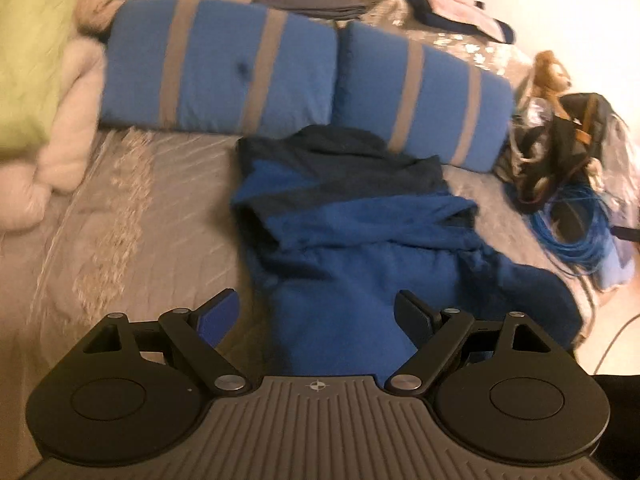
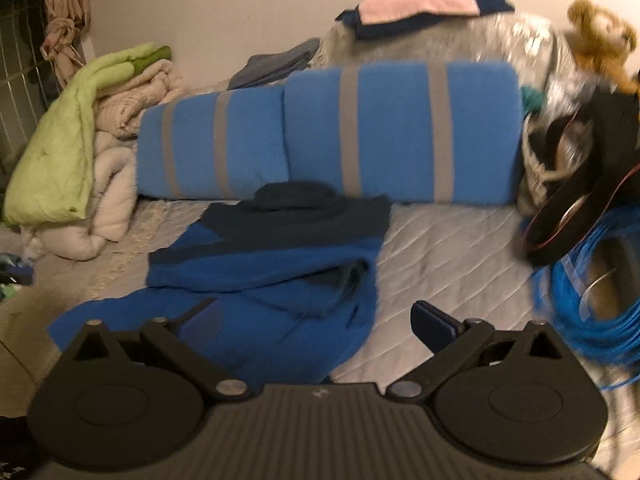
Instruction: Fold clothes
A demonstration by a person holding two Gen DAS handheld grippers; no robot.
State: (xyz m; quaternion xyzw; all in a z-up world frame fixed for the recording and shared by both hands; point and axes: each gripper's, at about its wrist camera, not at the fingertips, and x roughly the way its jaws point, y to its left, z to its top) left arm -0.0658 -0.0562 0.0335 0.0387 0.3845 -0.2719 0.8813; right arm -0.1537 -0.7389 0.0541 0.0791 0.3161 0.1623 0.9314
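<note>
- A rumpled two-tone blue fleece garment [image 1: 352,232], royal blue with a navy upper part, lies on the grey quilted bed cover [image 1: 168,216]; its navy end touches the blue cushions with grey stripes [image 1: 224,68] at the back, its royal-blue end reaches toward the cameras.
- The left tongs [image 1: 316,312] hover with jaws spread wide and nothing between the pads; the garment's near end lies straight ahead and just below them, filling the gap in the left wrist view.
- The right tongs [image 2: 316,316] also stand wide apart, gripping nothing; here the garment [image 2: 272,280] sits ahead and toward the left finger, with bare quilt under the right finger.
- The garment's long axis appears to run away from both tongs, near hem to far collar; the near edge seems the likely place to take hold, and both hands look about equally close to it.
- A coil of blue cable [image 2: 592,304] and a dark bag [image 2: 580,208] crowd the bed's right side; a green and cream duvet heap [image 2: 80,152] sits at the left.
</note>
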